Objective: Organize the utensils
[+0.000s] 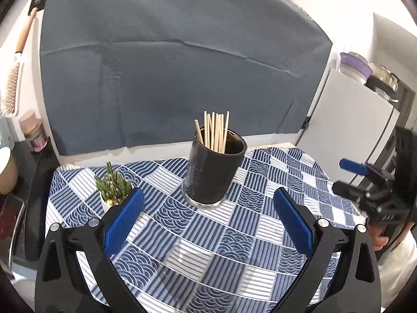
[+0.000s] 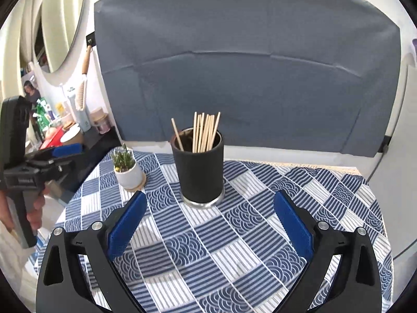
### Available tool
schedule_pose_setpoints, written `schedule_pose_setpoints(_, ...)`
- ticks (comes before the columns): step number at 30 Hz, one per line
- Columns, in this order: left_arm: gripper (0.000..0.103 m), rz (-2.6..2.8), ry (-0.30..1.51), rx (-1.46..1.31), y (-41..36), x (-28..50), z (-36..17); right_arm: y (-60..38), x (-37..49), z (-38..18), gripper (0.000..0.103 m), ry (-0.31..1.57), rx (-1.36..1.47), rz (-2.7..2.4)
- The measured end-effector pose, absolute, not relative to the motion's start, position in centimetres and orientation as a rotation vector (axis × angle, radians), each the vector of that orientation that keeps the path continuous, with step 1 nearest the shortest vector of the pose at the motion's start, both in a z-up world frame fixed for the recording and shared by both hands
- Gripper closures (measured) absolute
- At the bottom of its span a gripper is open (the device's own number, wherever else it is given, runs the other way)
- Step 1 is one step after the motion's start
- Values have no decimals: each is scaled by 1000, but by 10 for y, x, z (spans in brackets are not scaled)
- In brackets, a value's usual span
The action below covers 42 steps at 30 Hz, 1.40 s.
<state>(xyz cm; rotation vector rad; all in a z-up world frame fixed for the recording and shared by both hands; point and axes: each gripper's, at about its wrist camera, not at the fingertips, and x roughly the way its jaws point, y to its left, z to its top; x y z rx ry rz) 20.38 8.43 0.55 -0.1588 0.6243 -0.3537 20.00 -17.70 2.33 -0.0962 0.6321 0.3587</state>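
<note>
Left tool: pads spread wide, nothing between them, poised above worktop facing holder.
Right tool: likewise spread, empty, aimed at same holder.
Chopsticks: bundled upright in black cylindrical holder, mid-worktop; one stick leans apart toward left rim.
Holder upright, so sticks stay gathered, ends up for picking.
Potted succulent just left of holder, clear of approach.
Judgement: no loose utensils visible; task likely finished or not begun.
</note>
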Motion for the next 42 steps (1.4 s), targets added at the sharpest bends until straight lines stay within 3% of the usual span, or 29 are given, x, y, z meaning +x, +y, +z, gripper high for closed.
schedule_pose_setpoints(22,6,-174,510,-130,48,70,27,-200,101,41,8,566,-122,381)
schedule_pose_setpoints(33,6,31,403,-133,47,34,48,-203,83,50,8,588,-76,410)
schedule_pose_setpoints(42,6,15,430,-114,14,16,44,-201,55,51,8,517,-80,324)
